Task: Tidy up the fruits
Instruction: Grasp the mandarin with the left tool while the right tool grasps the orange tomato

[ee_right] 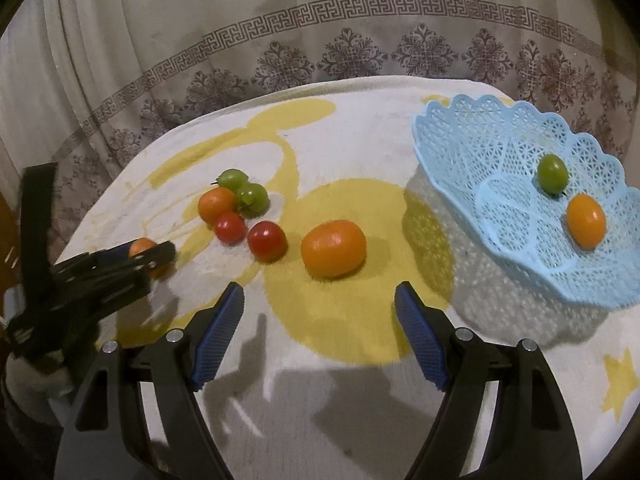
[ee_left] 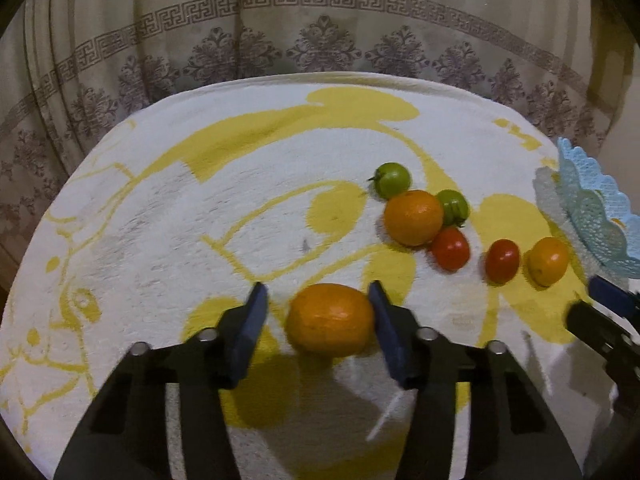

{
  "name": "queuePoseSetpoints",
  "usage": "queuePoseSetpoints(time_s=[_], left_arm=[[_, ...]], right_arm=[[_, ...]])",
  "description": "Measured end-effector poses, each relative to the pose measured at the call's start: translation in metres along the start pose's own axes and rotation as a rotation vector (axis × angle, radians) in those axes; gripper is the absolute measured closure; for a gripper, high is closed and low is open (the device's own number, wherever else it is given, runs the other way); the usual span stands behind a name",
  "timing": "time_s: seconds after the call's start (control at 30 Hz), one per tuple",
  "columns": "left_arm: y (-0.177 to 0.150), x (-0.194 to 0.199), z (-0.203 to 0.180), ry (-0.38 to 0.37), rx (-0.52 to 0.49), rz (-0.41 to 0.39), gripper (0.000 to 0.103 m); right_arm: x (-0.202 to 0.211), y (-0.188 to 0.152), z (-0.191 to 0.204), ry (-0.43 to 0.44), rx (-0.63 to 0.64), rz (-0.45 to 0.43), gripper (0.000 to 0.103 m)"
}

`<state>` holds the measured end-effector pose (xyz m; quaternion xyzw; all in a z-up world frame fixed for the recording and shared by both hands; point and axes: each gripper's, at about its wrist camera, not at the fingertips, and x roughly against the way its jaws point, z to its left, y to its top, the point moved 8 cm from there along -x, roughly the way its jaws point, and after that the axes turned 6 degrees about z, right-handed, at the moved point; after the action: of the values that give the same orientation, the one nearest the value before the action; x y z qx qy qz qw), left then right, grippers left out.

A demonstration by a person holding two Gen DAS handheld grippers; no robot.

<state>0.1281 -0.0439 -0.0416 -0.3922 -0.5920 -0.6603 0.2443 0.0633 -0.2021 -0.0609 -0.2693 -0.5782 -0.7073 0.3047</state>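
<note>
My left gripper (ee_left: 318, 308) is open around an orange (ee_left: 330, 319) on the towel; the right pad touches it, the left pad stands apart. It also shows in the right wrist view (ee_right: 154, 254) with that orange (ee_right: 141, 247) between its fingers. My right gripper (ee_right: 319, 312) is open and empty, just short of another orange (ee_right: 333, 248). A light blue lace basket (ee_right: 500, 152) at the right holds a green tomato (ee_right: 552, 173) and an orange fruit (ee_right: 586, 221). An orange (ee_left: 413, 217), two green tomatoes (ee_left: 393, 179) and red tomatoes (ee_left: 450, 248) lie loose.
A white towel with yellow patterns (ee_left: 200, 200) covers the round table. A patterned curtain (ee_left: 320, 20) hangs behind it. The basket rim (ee_left: 592, 208) shows at the right edge of the left wrist view, with my right gripper's finger (ee_left: 612, 300) below it.
</note>
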Motion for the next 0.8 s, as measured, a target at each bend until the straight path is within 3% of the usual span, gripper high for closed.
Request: queuePoseSetpoints(time_s=[0.07,0.2,0.67,0.8], left_arm=[[0.000,0.002,-0.002,-0.014,-0.004,-0.008,0.063],[-0.001,0.005,-0.001,-0.032,0.007,-0.012,0.064],[-0.002,0.008,0.001,-0.036,0.025,-0.020,0.064],[-0.002,0.009,0.002,-0.036,0.028,-0.022,0.064]], right_arm=[[-0.007,0.005,0.000,-0.048,0.011,-0.001,0.031],[-0.023,0.013,-0.003,-0.123,0.026,0.010,0.040],[-0.045,0.023,-0.010,-0.116,0.009,0.039,0.059],[-0.042,0.022,-0.008,-0.115,0.015,0.032,0.060]])
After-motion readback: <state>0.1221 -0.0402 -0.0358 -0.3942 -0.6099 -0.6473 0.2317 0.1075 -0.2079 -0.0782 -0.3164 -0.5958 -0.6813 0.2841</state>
